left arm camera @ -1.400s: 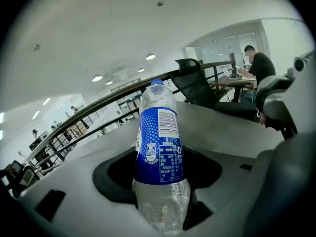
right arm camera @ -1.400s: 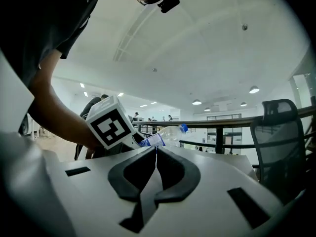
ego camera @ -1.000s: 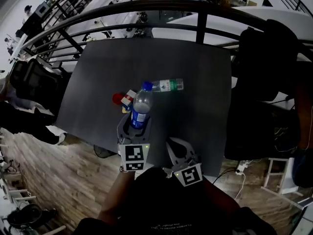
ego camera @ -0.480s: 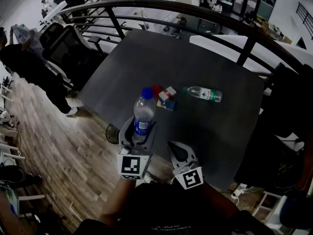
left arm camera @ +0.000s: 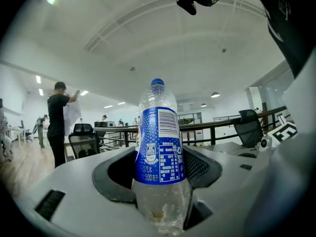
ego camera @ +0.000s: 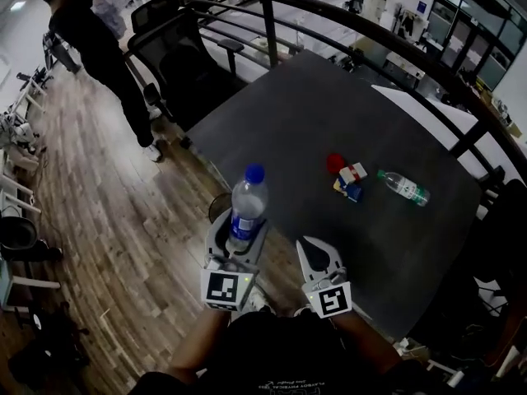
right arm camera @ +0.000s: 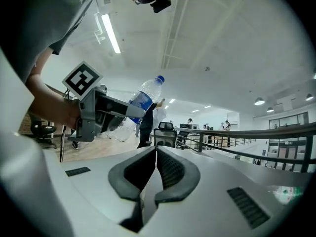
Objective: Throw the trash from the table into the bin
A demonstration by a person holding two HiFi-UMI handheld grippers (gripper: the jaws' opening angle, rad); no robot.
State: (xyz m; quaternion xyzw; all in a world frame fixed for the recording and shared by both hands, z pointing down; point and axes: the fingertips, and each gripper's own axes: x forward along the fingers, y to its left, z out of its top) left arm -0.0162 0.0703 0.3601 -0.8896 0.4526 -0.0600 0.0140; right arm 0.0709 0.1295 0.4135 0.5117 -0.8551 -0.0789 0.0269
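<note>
Your left gripper (ego camera: 240, 230) is clamped on the clear plastic bottle (ego camera: 244, 208). In the left gripper view the two dark pads press on the bottle's (left arm camera: 159, 147) clear lower part, just under the blue label, with the blue cap at the top. There's a little yellowish residue at the bottom of it.

Your right gripper (ego camera: 315, 252) is empty. In the right gripper view the jaws are pressed together with nothing in them (right arm camera: 155, 154). That view also catches the left gripper off to the side, with the bottle (right arm camera: 143, 100) leaning in it.

In the head view both grippers sit side by side just in front of you. The held bottle shows against the wooden floor (ego camera: 107, 204), just off the near left edge of the dark bench (ego camera: 313, 113).

There's more trash on the bench:
- a second clear bottle (ego camera: 403, 188) lying on its side toward the right
- a small red thing (ego camera: 334, 163)
- a couple of small cartons (ego camera: 352, 176), touching each other and right next to the red thing

There's a round dark thing (ego camera: 219, 207) on the floor by the bench edge, partly behind the held bottle. I can't tell if it's the bin.

A person in dark clothes (ego camera: 90, 31) stands at the top left, near a black office chair (ego camera: 177, 52). A curved railing (ego camera: 329, 15) runs along the far side of the bench.
</note>
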